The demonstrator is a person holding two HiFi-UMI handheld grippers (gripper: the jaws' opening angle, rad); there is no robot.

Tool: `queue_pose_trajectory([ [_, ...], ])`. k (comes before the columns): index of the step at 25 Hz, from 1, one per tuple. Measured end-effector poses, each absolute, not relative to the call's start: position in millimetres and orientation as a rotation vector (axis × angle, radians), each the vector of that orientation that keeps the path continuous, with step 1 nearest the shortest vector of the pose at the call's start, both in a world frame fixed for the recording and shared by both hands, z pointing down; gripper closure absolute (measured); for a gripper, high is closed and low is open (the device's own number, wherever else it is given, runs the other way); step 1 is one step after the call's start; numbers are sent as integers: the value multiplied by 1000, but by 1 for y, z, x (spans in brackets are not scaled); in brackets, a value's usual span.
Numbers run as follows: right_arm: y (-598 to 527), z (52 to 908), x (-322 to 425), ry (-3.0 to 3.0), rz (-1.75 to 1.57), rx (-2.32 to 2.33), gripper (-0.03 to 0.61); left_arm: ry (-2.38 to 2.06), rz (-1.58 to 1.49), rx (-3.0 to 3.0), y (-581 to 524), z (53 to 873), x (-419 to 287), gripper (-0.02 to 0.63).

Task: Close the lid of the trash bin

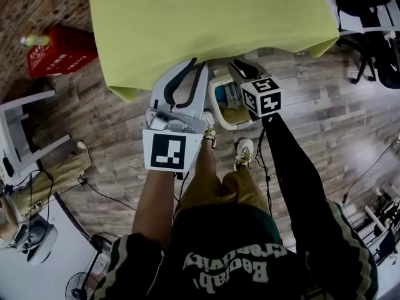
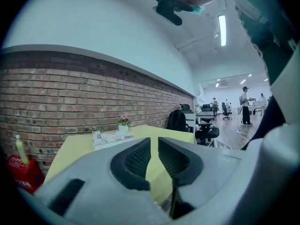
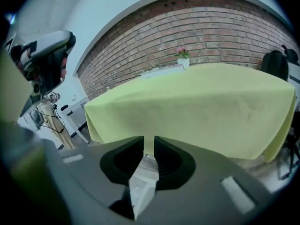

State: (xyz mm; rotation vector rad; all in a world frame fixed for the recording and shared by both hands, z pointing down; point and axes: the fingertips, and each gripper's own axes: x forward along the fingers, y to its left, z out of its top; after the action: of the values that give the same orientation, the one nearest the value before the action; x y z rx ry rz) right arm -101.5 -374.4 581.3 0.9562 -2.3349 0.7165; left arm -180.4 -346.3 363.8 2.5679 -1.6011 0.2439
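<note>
Right gripper (image 1: pixel 238 65) above trash bin (image 1: pixel 219 100), yellow-draped table (image 1: pixel 212 17) just beside

My left gripper (image 2: pixel 154 146) has a smooth matt grey plastic shell, and the black pads (image 2: pixel 136 159) have a fine ribbed grid that looks rubbery. The tablecloth (image 1: pixel 212 17) across the top of the head view is soft matt yellow-green cloth, barely creased. The floor (image 1: pixel 325 124) is grey-brown wood-look planks with low sheen. The brick wall (image 2: pixel 70 97) is rough and matt. The trash bin (image 1: pixel 215 83) looks like pale smooth plastic, and the red box (image 1: pixel 59 55) at upper left seems plastic too.
</note>
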Motion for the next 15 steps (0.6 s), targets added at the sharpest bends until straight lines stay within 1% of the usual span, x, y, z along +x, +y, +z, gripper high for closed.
queue_pose_trajectory([
  [2,-377,596,-101,-2303,721,958,507,-1598,256,2557,-348,369,-184,557],
  [4,-379,609,-99,-2266,721,965,508,-1600,266,2549,-349,374,-190,557],
  [9,-383,639,-93,-2177,724,983,479,-1611,262,2516,-353,385,-203,557],
  [12,-384,656,-91,-2128,750,974,479,-1609,258,2502,-353,390,-208,557],
  [15,-383,669,-90,-2085,728,961,504,-1601,263,2499,-355,395,-210,557],
])
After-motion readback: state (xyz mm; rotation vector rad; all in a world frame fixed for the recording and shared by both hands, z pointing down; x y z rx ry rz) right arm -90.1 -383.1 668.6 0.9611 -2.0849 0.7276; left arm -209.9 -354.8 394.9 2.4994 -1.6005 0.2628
